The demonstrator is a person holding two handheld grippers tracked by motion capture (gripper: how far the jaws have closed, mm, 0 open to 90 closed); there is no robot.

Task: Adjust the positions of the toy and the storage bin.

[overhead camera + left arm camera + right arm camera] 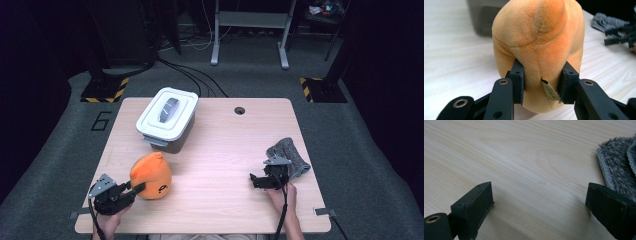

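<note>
An orange plush toy [151, 175] with a small paper tag rests on the wooden table [220, 135] near its front left. My left gripper [136, 188] is shut on the toy's lower end; in the left gripper view both pads dent the orange plush [536, 42] on either side of the tag [549, 91]. At the front right, my right gripper [258, 180] stands open and low over bare wood, its jaws wide apart with nothing between them. A grey fuzzy cloth [290, 156] lies just beyond it, and its edge [616, 167] shows in the right gripper view.
A white lidded bin [166, 117] with a grey handle stands at the table's back left, behind the toy. A round cable hole [239, 110] sits near the far edge. The right gripper [621, 37] and the cloth [606, 21] appear far off in the left gripper view.
</note>
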